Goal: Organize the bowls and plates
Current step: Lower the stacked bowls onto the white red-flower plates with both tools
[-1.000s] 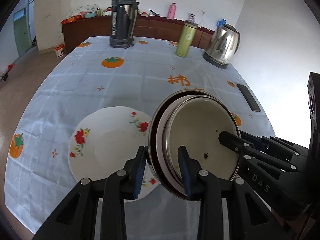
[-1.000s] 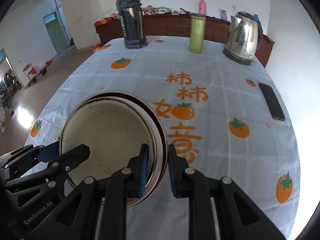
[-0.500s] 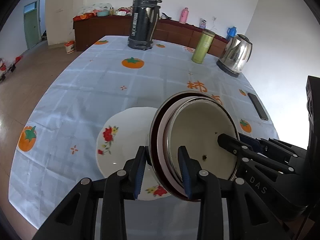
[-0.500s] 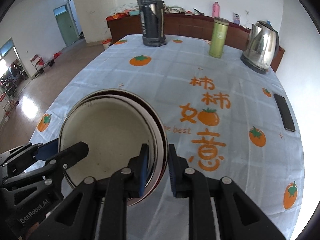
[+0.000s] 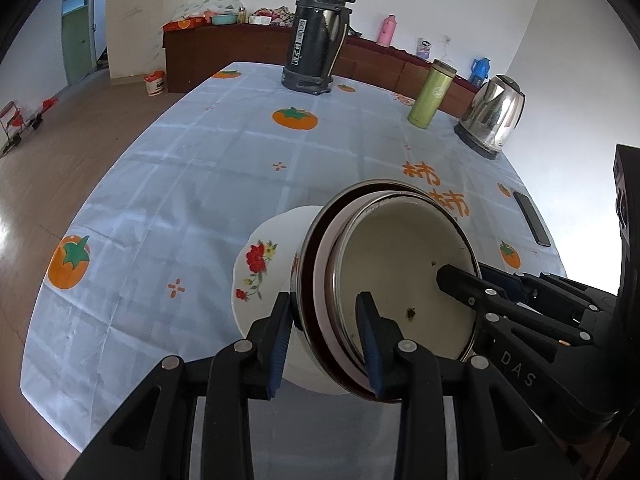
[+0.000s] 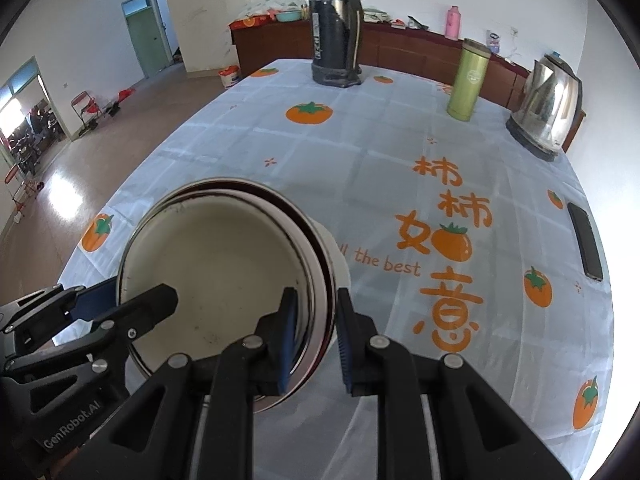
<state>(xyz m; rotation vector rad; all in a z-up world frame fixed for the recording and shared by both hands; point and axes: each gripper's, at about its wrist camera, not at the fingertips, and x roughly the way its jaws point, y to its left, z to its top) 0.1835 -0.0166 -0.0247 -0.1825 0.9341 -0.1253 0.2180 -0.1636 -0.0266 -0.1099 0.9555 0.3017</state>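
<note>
- Steel and cream enamel fill the left wrist view: I have the nested bowls clamped at their near rim by the left gripper, one blue pad outside the steel wall and one inside the cream basin.
- Since a second ago the floral plate has slid from lower left towards the middle of the frame, so it now sits largely behind and beneath the stack. I judge I am carrying the bowls over it, ready to set them down.
- The inner bowl has a dark rim, a few specks on its floor and a reddish band where it sits in the steel one; the stack tilts towards the camera.
- The right gripper reaches in from the right edge and grips the far rim.
- In the right wrist view, the same stack fills the lower left, with the right gripper pinching its rim tightly.
- Only a white sliver of the plate peeks out beside the rim, which suits stacking.
- The left gripper holds the opposite rim at the left edge.
</note>
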